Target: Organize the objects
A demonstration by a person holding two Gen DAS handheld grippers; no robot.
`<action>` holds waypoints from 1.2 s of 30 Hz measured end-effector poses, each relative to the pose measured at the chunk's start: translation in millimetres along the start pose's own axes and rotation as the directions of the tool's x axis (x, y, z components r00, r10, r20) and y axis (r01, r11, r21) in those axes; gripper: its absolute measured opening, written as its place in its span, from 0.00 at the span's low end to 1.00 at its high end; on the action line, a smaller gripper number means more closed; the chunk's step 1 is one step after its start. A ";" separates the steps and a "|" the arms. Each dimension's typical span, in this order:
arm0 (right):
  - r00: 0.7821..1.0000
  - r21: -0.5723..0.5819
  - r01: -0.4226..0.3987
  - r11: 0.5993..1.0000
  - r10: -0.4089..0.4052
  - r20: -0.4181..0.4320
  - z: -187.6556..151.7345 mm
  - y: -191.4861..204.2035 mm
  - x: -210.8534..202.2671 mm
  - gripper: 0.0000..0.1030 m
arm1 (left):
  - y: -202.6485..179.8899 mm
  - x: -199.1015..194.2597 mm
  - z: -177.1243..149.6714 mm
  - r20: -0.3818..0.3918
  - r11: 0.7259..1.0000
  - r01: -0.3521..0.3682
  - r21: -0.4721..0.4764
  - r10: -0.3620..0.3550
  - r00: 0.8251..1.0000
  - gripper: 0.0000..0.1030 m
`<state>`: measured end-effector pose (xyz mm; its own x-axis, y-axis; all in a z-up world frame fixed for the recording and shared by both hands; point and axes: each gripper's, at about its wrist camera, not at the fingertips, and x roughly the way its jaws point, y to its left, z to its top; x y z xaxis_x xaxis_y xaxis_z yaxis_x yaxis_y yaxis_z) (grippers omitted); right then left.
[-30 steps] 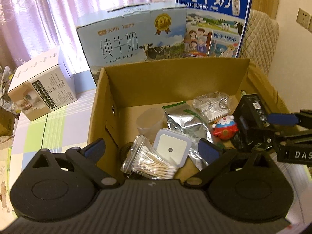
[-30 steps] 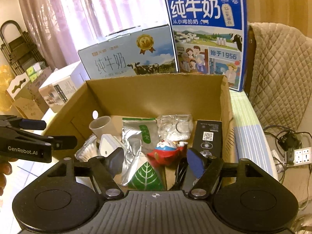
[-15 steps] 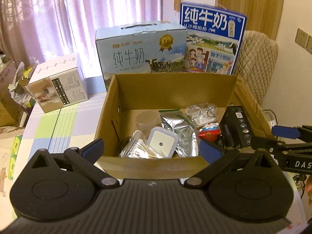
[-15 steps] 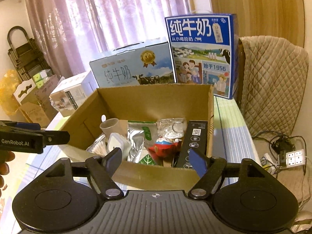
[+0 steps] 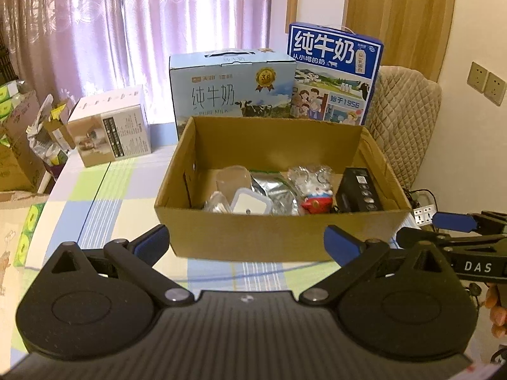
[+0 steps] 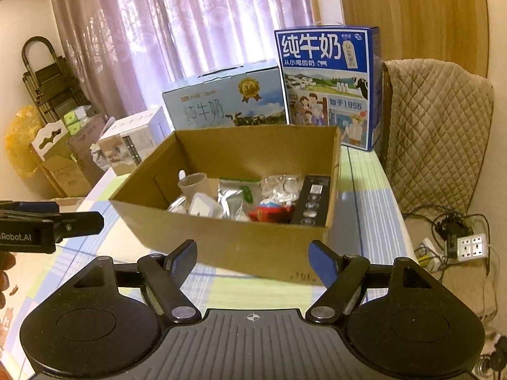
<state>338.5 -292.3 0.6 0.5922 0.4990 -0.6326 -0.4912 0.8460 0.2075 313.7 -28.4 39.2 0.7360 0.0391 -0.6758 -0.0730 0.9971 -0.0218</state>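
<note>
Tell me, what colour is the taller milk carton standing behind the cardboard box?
Dark blue, with white lettering on the taller milk carton; the right wrist view shows it best.

Open brown cardboard box (image 5: 279, 231) upright on the checked tablecloth, inside it a pale cup (image 6: 192, 184) at back left, white square lidded tub (image 5: 251, 202), silver foil pouch (image 6: 233, 201), red toy figure (image 5: 316, 201), black slim box (image 5: 358, 190) along the right wall
</note>
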 end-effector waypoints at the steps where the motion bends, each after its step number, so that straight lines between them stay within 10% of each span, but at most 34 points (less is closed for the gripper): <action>1: 1.000 0.004 0.000 1.000 0.000 -0.001 -2.3 2.4 -4.4 0.72 | -0.1 -3.9 -2.9 -0.004 1.000 0.000 -0.001 0.000 1.000 0.99; 36: 0.997 0.075 0.049 0.996 -0.044 -0.069 -125.9 126.7 -116.0 0.72 | 52.6 -135.9 -136.1 -0.104 0.993 0.110 0.033 -0.106 0.989 0.99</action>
<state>127.1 -266.7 6.4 0.5675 0.4472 -0.6913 -0.4121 0.8812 0.2318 118.2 9.8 29.6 0.6654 -0.0734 -0.7429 0.0301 0.9970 -0.0716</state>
